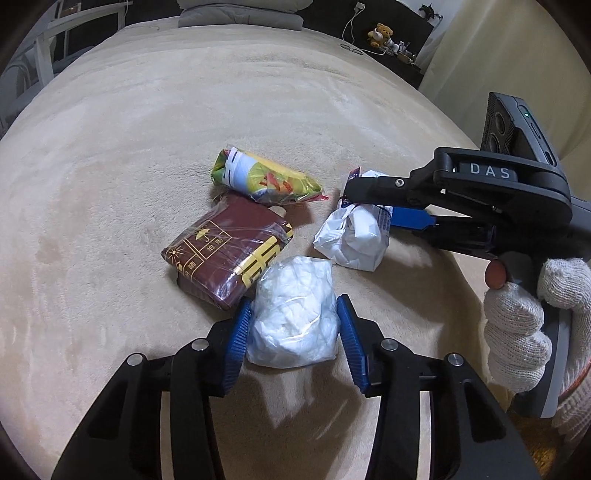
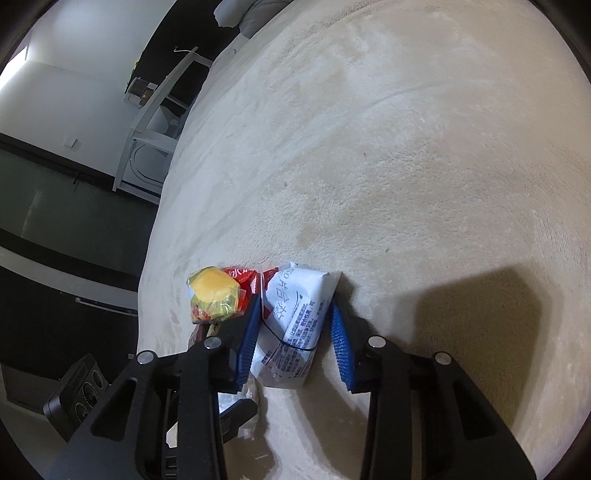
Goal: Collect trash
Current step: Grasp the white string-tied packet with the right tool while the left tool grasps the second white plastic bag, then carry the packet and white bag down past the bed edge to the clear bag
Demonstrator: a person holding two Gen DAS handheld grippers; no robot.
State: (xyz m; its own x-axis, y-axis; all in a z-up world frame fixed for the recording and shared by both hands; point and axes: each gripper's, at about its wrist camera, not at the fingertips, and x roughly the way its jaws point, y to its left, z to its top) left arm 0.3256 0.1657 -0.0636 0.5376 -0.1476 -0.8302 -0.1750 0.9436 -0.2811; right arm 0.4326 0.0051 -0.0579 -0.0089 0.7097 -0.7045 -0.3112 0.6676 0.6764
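Trash lies on a beige plush bed cover (image 1: 147, 147). My left gripper (image 1: 293, 334) is open, its blue pads either side of a clear bag of white tissue (image 1: 295, 317). A maroon plastic packet (image 1: 225, 251) and a yellow-green snack bag (image 1: 266, 177) lie beyond it. My right gripper (image 2: 293, 341) is open around a white printed wrapper (image 2: 291, 325), which also shows in the left wrist view (image 1: 354, 236), with the right gripper (image 1: 373, 201) over it. The snack bag (image 2: 216, 295) lies left of it.
Pillows (image 1: 240, 14) lie at the bed's far end. A white chair (image 2: 159, 122) stands beside the bed's left edge. A dark shelf with a toy bear (image 1: 382, 35) and cables is at the far right. The cover stretches wide beyond the trash.
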